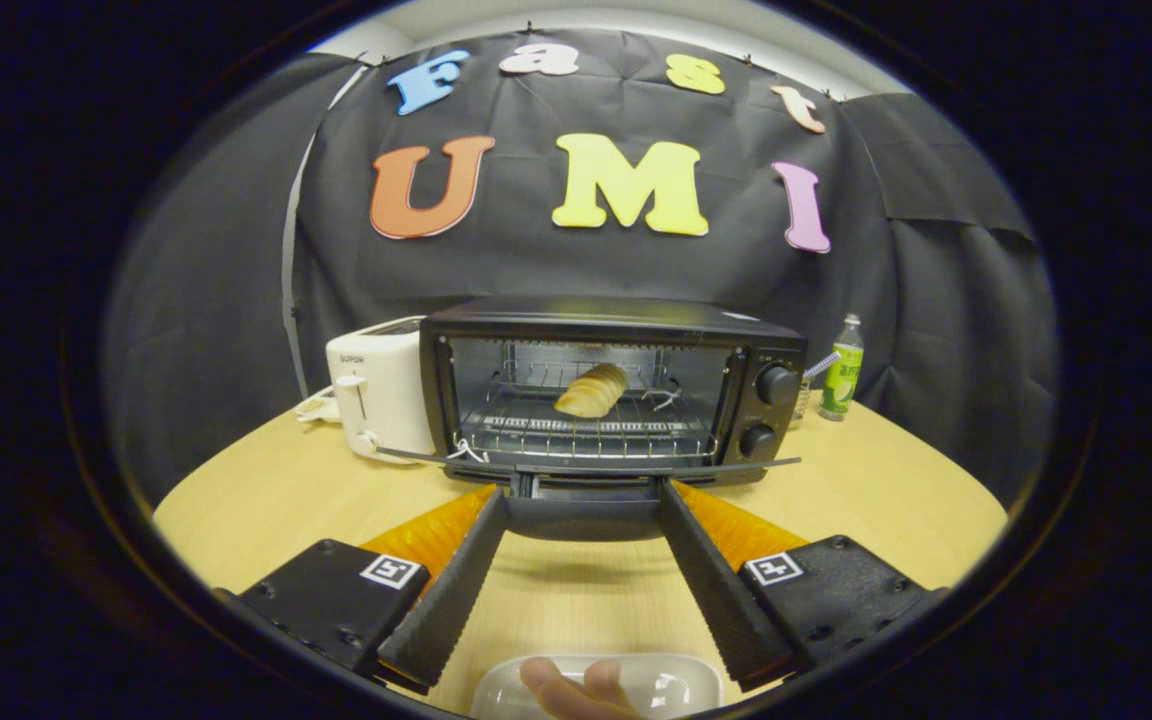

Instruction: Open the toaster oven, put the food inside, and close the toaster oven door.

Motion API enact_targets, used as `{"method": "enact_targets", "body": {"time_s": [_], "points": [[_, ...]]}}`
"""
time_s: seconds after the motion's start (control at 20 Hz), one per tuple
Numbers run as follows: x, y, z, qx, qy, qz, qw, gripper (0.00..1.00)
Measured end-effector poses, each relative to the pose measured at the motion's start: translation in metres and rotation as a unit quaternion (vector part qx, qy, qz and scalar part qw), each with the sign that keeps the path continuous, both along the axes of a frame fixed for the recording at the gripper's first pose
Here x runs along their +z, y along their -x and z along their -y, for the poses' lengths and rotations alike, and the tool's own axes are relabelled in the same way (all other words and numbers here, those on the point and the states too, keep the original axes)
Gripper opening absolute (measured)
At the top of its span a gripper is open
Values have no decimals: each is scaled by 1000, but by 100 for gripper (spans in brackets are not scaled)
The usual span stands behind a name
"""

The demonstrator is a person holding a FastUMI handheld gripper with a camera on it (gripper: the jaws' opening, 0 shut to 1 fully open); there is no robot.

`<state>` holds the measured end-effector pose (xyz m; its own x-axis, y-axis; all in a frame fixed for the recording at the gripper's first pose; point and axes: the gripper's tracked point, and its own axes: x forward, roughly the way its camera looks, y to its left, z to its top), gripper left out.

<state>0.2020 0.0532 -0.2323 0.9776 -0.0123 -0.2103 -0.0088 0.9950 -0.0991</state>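
The black toaster oven (pixel 612 325) stands on the wooden table (pixel 266 500) with its door (pixel 586 464) folded down flat toward me. A golden bread roll (pixel 592 390) lies on the wire rack (pixel 586 428) inside. My gripper (pixel 584 500) is open, fingers spread wide. The door's handle (pixel 584 518) sits right between the fingertips, filling the gap from one to the other. I cannot tell whether the fingers touch its ends.
A white pop-up toaster (pixel 376 395) stands against the oven's left side. A green-labelled bottle (pixel 842 378) is behind its right corner. Close under the gripper, a white dish (pixel 666 685) rests at the table's near edge with a person's fingers (pixel 561 690) on it.
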Motion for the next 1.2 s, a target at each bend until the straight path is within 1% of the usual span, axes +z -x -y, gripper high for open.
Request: {"method": "enact_targets", "body": {"time_s": [0.3, 0.5, 0.6, 0.85, 1.05, 1.2], "points": [[23, -15, -3, 13, 1, 34, 999, 100], [44, -17, -8, 24, -49, 35, 998, 100], [54, -10, -4, 20, -53, 40, 998, 100], [68, 25, -2, 26, -52, 46, 997, 100], [76, 52, 11, 24, -30, 55, 998, 100], [78, 74, 14, 24, -22, 49, 998, 100]]}}
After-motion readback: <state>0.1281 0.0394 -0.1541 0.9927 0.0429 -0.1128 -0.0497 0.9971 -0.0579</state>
